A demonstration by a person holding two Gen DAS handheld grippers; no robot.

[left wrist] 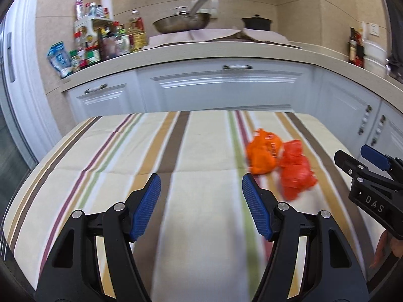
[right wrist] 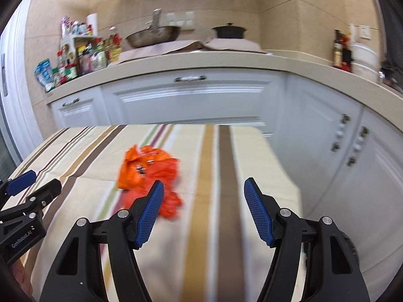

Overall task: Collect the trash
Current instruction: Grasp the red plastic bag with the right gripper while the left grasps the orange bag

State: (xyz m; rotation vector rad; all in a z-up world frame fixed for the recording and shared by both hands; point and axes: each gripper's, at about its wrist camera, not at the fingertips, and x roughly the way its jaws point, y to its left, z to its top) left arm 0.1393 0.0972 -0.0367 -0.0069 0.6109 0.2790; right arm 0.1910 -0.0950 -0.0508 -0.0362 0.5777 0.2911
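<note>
Two crumpled plastic bags lie touching each other on a table spread with a striped cloth (left wrist: 113, 166). The orange bag (left wrist: 262, 154) sits nearer the table's far edge, and the red bag (left wrist: 296, 173) lies against it on the side toward the table's right edge (both are blurred, so their printing cannot be read).

The left gripper (left wrist: 201, 193) hovers above the middle of the cloth with its jaws standing wide and nothing between the blue pads (left wrist: 147, 209); the bags lie ahead of it and toward its right finger. The right gripper (right wrist: 204, 201) hangs over the right part of the table, its jaws likewise wide and empty, with the bags just beyond its left finger.

Behind the table's far edge runs a kitchen counter (left wrist: 201, 50) with white cabinets below. On it stand a cluster of bottles and jars (left wrist: 100, 40) at the left end, a wok (left wrist: 182, 22) and a dark pot (left wrist: 257, 22).
</note>
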